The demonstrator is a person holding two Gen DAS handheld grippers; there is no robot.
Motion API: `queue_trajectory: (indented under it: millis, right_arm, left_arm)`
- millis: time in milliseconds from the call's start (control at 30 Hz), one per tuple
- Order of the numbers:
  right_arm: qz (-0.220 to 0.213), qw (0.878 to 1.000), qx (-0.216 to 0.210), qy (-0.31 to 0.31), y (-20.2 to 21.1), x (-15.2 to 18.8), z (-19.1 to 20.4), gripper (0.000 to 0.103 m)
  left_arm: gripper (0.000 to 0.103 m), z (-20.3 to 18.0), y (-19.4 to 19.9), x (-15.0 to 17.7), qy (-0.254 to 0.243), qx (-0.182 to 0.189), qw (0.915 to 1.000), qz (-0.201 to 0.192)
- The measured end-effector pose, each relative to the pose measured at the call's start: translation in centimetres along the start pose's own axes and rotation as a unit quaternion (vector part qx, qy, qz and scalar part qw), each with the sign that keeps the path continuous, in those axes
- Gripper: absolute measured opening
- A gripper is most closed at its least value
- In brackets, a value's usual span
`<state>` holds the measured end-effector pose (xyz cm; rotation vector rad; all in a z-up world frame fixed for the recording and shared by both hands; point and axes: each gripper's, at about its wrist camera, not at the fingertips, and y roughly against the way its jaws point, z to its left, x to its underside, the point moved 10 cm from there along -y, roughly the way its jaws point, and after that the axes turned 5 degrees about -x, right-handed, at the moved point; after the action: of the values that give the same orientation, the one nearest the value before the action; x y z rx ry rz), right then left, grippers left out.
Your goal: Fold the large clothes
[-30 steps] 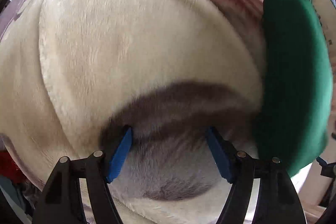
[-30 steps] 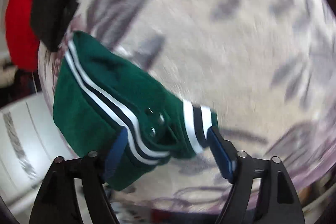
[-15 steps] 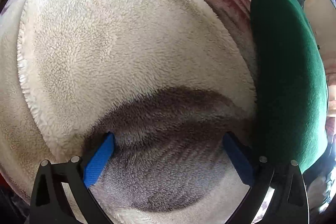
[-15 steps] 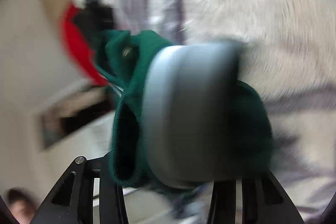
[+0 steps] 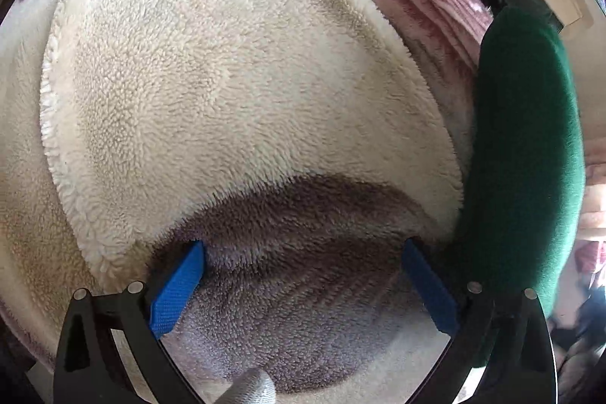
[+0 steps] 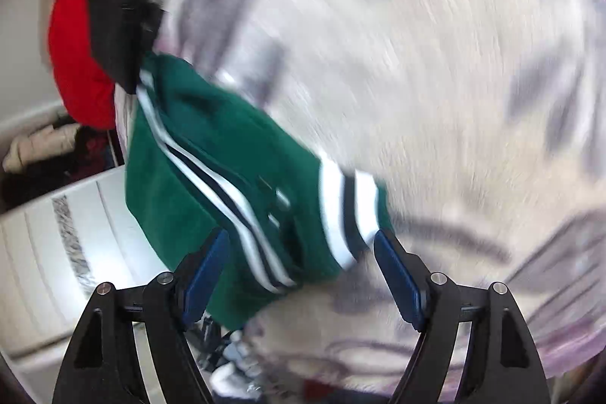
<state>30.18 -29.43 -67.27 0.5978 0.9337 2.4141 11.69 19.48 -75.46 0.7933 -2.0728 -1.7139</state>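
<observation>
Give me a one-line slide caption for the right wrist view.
Right gripper, jaws just reopened, hovers unclamped over the striped green garment on the patterned fleece blanket.

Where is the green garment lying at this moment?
In the left wrist view the green garment lies at the right edge of the cream fleece blanket. In the right wrist view it lies on the blanket's left part, below a black item and a red item.

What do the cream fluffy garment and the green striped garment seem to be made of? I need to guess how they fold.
The cream fluffy garment looks like sherpa-style fleece, matte, going by its curly, nubbly pile. The green striped garment looks like a smoother matte knit or brushed fabric, with flat white and dark bands like ribbed trim; blur leaves the weave unclear.
</observation>
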Motion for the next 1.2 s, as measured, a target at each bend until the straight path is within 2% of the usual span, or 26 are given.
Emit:
queue_trajectory:
  millis: [33,133,200,300,333,367,400,433,467,567,600,667,733,800,833,867,900,933,967,1000,1033,1067,1200]
  right_arm:
    - [-0.01,1.0,0.001,0.017,0.3,-1.2,1.7,0.081]
    - [0.001,0.997,-0.028,0.066,-1.3,-4.8,6.5,0.081]
    - [0.01,0.994,-0.022,0.105,-5.1,-9.1,11.0,0.081]
    - [0.054,0.992,-0.007,0.111,-10.6,-12.5,13.3,0.081]
    - [0.073,0.992,-0.011,0.105,-12.5,-13.1,14.0,0.071]
    - [0.068,0.991,-0.003,0.116,-13.5,-13.7,14.8,0.02]
    - [0.062,0.989,0.019,0.136,-13.8,-14.2,15.8,0.008]
    - [0.052,0.982,0.058,0.17,-13.7,-14.7,16.8,0.002]
    - [0.029,0.98,0.067,0.183,-13.0,-15.8,18.0,0.003]
    - [-0.024,0.978,0.096,0.182,-10.9,-18.3,18.5,0.003]
    - [-0.019,0.979,0.107,0.17,-11.3,-18.6,17.8,0.003]
    - [0.024,0.976,0.124,0.178,-13.0,-17.7,17.3,0.004]
    - [0.056,0.975,0.107,0.186,-13.0,-16.2,17.7,0.008]
    - [0.091,0.978,0.08,0.172,-11.8,-14.1,17.6,0.039]
    - [0.105,0.977,0.078,0.166,-11.2,-13.1,17.1,0.073]
    - [0.113,0.976,0.09,0.164,-10.8,-12.2,16.3,0.085]
    - [0.119,0.974,0.101,0.164,-10.5,-11.4,15.5,0.086]
    - [0.135,0.969,0.131,0.163,-10.2,-10.1,13.5,0.086]
    - [0.151,0.966,0.14,0.159,-10.3,-9.0,12.1,0.08]
    - [0.157,0.966,0.134,0.156,-10.4,-8.0,11.1,0.068]
    - [0.154,0.967,0.127,0.159,-10.5,-7.3,10.5,0.021]
    - [0.151,0.966,0.127,0.165,-10.6,-6.5,10.1,0.003]
    - [0.08,0.957,0.188,0.205,-8.0,-7.5,11.0,0.002]
  left_arm:
    - [0.103,0.0,0.3,0.2,-0.006,-0.013,0.9999,0.001]
    - [0.103,0.3,0.6,0.5,-0.021,-0.034,0.9992,0.001]
    - [0.103,0.7,0.8,0.7,-0.028,-0.037,0.9989,0.0]
    - [0.103,1.4,1.0,0.7,-0.027,-0.031,0.9991,-0.001]
    - [0.103,1.5,1.0,0.7,-0.028,-0.031,0.9991,0.001]
    - [0.103,1.7,1.0,0.7,-0.03,-0.031,0.9991,0.002]
    - [0.103,1.9,1.1,0.7,-0.03,-0.03,0.9991,0.002]
    - [0.103,2.3,1.2,0.7,-0.029,-0.028,0.9992,0.0]
    - [0.103,2.5,1.3,0.7,-0.028,-0.026,0.9993,-0.002]
    - [0.103,2.2,0.9,0.4,-0.019,-0.022,0.9995,-0.01]
    - [0.103,2.5,1.0,0.5,-0.019,-0.022,0.9995,-0.011]
    - [0.103,2.8,1.2,0.8,-0.018,-0.024,0.9995,-0.012]
    - [0.103,2.4,1.4,1.2,-0.018,-0.026,0.9994,-0.012]
    - [0.103,2.3,1.5,1.3,-0.02,-0.028,0.9993,-0.014]
    - [0.103,2.4,1.5,1.4,-0.022,-0.03,0.9992,-0.015]
    - [0.103,2.4,1.5,1.6,-0.024,-0.032,0.9991,-0.017]
    - [0.103,2.3,1.6,1.8,-0.024,-0.033,0.999,-0.019]
    - [0.103,2.2,1.6,1.9,-0.023,-0.034,0.999,-0.02]
    - [0.103,2.1,1.7,2.1,-0.023,-0.034,0.9989,-0.022]
    - [0.103,1.2,2.2,2.8,-0.023,-0.034,0.9989,-0.022]
    - [0.103,1.2,2.3,3.0,-0.025,-0.036,0.9988,-0.021]
    - [0.103,1.3,2.4,3.0,-0.028,-0.042,0.9984,-0.024]
    - [0.103,-0.1,2.5,1.8,-0.039,-0.048,0.998,-0.014]
